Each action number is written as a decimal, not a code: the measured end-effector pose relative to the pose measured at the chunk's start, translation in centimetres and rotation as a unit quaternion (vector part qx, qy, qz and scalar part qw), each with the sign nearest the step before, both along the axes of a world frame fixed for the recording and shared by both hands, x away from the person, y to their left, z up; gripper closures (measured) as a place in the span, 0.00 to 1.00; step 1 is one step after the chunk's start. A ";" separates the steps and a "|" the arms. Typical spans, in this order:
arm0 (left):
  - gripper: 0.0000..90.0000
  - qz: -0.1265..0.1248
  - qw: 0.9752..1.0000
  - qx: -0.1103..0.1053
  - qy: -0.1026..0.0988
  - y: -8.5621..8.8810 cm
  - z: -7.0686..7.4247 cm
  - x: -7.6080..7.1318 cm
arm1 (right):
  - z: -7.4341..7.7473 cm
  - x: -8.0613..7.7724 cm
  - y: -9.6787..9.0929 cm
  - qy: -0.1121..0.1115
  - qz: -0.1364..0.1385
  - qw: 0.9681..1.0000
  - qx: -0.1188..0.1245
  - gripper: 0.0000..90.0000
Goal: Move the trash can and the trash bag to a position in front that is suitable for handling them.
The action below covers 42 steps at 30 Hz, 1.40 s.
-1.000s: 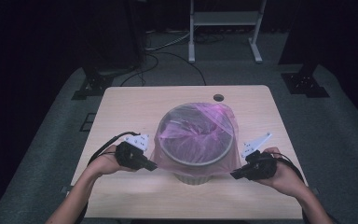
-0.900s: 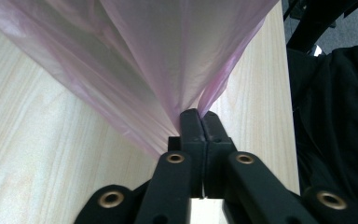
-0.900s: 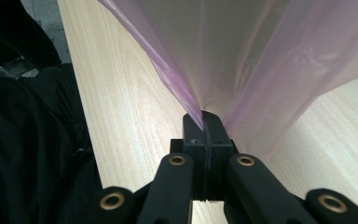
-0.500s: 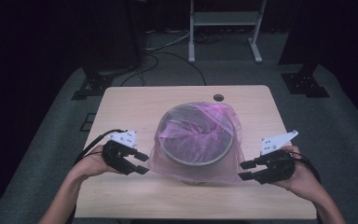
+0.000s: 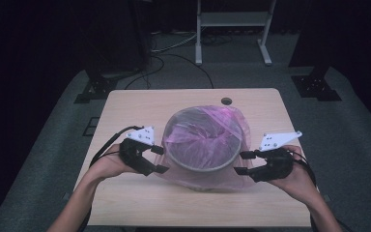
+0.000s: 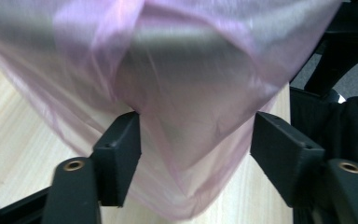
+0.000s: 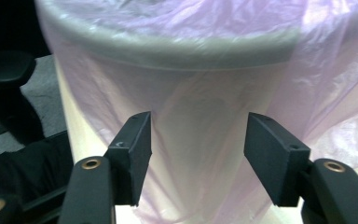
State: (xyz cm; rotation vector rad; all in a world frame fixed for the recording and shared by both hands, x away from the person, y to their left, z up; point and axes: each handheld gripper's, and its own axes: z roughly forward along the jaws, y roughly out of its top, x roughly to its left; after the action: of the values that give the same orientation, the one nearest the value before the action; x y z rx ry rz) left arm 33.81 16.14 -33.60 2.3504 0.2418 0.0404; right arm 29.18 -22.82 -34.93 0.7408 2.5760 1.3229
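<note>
Pink plastic bag (image 5: 207, 140) lines a round grey bin (image 5: 204, 166) standing at the middle of the wooden table (image 5: 125, 108); its film is folded over the rim and hangs down the bin's outside wall, pooling a little on the tabletop at the near side. Left gripper (image 5: 158, 159) sits just left of the bin with its jaws wide, and in the left gripper view a hanging fold of the bag drops between them without being pinched. Right gripper (image 5: 242, 162) sits just right of the bin, jaws likewise wide apart, facing the draped wall squarely in the right gripper view. Neither holds anything.

The step in hand looks like dressing the bag's skirt around the bin, with both claws lined up for a fresh grasp. The next move likely calls for closing each claw on loose film only, low on the wall, then pulling down evenly on both sides so the liner tightens without tipping the bin.
</note>
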 end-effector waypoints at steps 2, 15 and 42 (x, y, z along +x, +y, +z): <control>0.43 -0.001 1.000 0.001 -0.002 -0.1 0.0 0.1 | 0.0 0.1 0.0 -0.001 -0.002 1.000 0.002 0.52; 1.00 0.002 1.000 0.000 -0.018 -0.7 -0.2 0.7 | -0.4 0.6 0.4 -0.014 -0.029 0.999 0.022 1.00; 0.68 0.004 1.000 -0.009 0.003 1.5 -1.0 0.2 | 1.1 -0.9 -1.4 0.026 0.013 0.999 -0.027 0.78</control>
State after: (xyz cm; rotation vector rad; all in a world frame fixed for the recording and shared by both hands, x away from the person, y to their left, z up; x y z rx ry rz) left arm 34.01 17.64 -34.59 2.3314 0.2529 0.0351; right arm 28.23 -24.20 -33.83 0.7451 2.6591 1.2532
